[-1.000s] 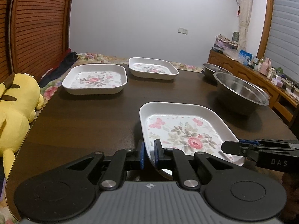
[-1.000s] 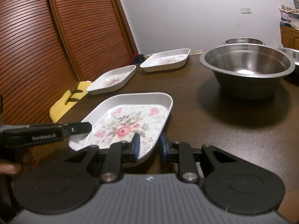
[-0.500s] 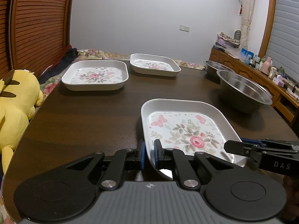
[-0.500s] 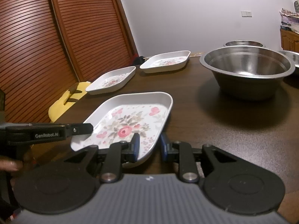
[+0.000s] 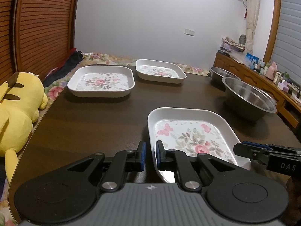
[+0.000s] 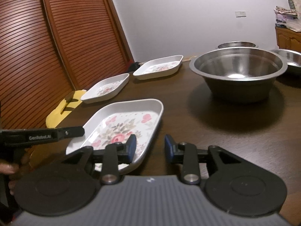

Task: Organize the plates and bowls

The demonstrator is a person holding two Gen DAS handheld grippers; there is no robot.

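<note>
A white square plate with a floral print (image 5: 188, 131) (image 6: 124, 124) lies near the front of the dark table (image 5: 94, 122). My left gripper (image 5: 150, 156) is shut on the plate's left rim. My right gripper (image 6: 150, 147) stands open, its blue pads on either side of the plate's right rim without pinching it. Two more floral plates (image 5: 101, 81) (image 5: 160, 71) sit at the far left of the table. A large steel bowl (image 6: 237, 69) stands at the right, with a second (image 6: 237, 44) behind it and a third (image 6: 289, 60) at the right edge.
A yellow plush toy (image 5: 17, 105) lies beside the table's left edge. Along the right wall runs a wooden sideboard (image 5: 263, 79) crowded with small items. Brown slatted doors stand at the left. Bare tabletop lies between the near plate and the far plates.
My right gripper's fingers have spread apart and let go of the plate's rim. The left gripper keeps its hold; the view has shifted slightly.
</note>
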